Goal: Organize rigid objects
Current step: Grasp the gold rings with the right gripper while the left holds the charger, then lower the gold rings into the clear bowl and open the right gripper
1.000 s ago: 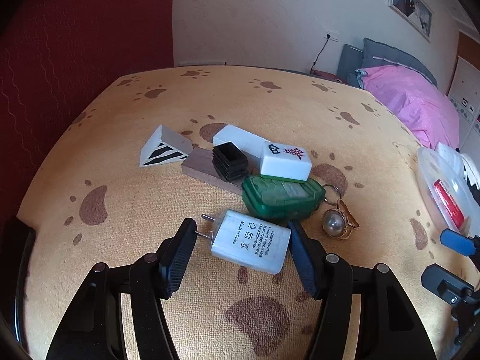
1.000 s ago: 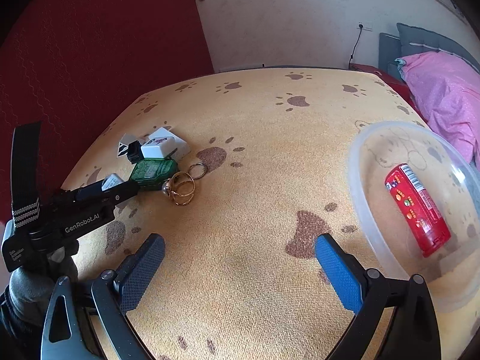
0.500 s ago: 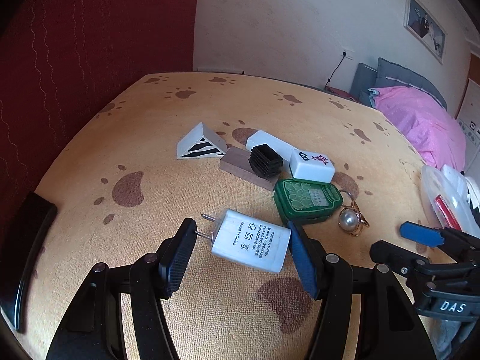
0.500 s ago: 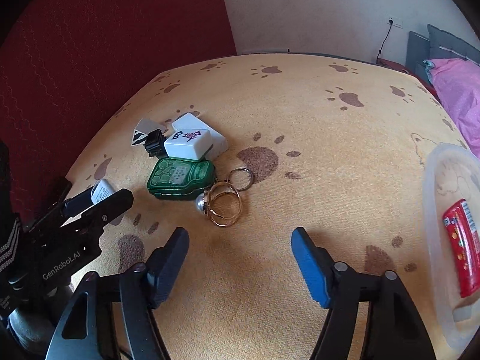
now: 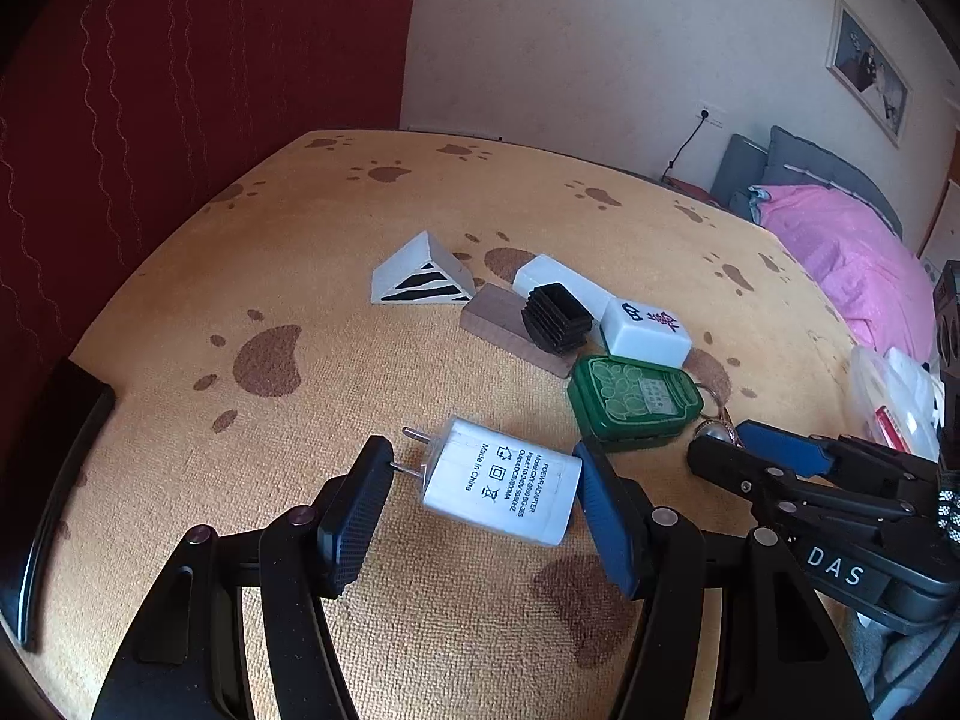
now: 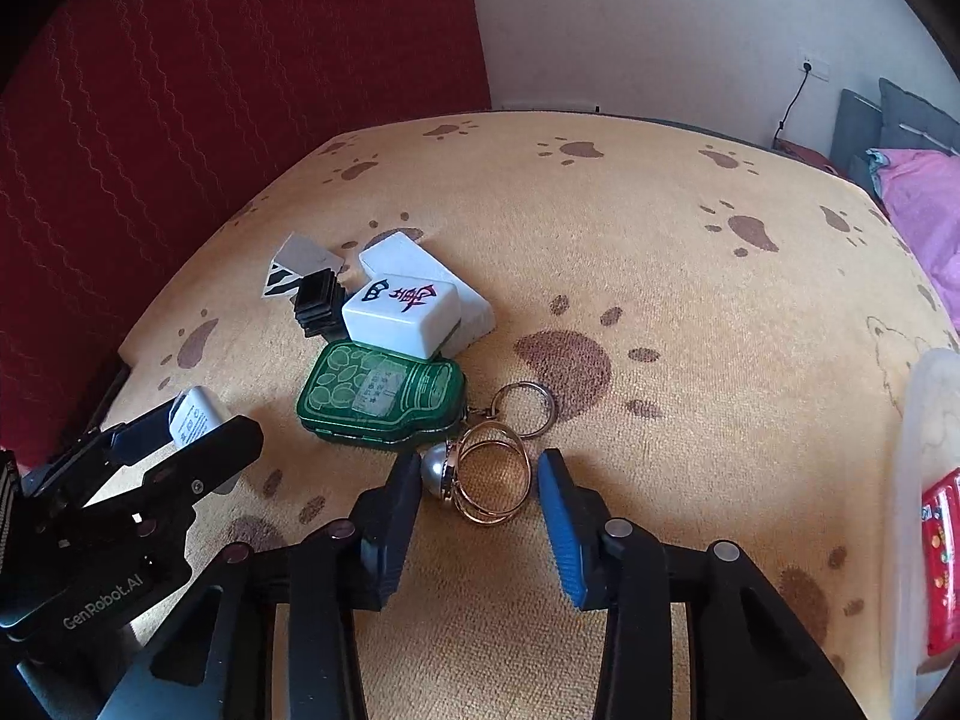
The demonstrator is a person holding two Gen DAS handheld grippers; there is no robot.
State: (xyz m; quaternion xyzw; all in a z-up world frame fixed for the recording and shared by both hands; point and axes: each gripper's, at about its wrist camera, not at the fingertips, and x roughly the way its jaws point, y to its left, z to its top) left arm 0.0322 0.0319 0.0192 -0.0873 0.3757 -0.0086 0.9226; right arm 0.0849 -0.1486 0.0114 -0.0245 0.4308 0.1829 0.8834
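**Adapter in hand, rings next**

Left wrist view: your left tongs [image 5: 483,501] are clenched on the white power adapter [image 5: 501,483], one pad on its plug prongs, the other on its flat end. It hangs tilted above the paw-print surface [image 5: 312,276]. At two o'clock from it lies the green case [image 5: 633,399], with the mahjong tile [image 5: 645,333] beyond. You are mid-carry; next it wants a trip to the clear container [image 5: 888,408] at three o'clock.

Right wrist view: your right tongs [image 6: 480,516] are closing around the gold rings [image 6: 495,474] and their pearl-like ball [image 6: 437,468]; the left pad looks to be against the ball, the right pad apart from the hoops. The thin hoops may slip, so centre them first. The container wall [image 6: 927,414] sits at three o'clock.
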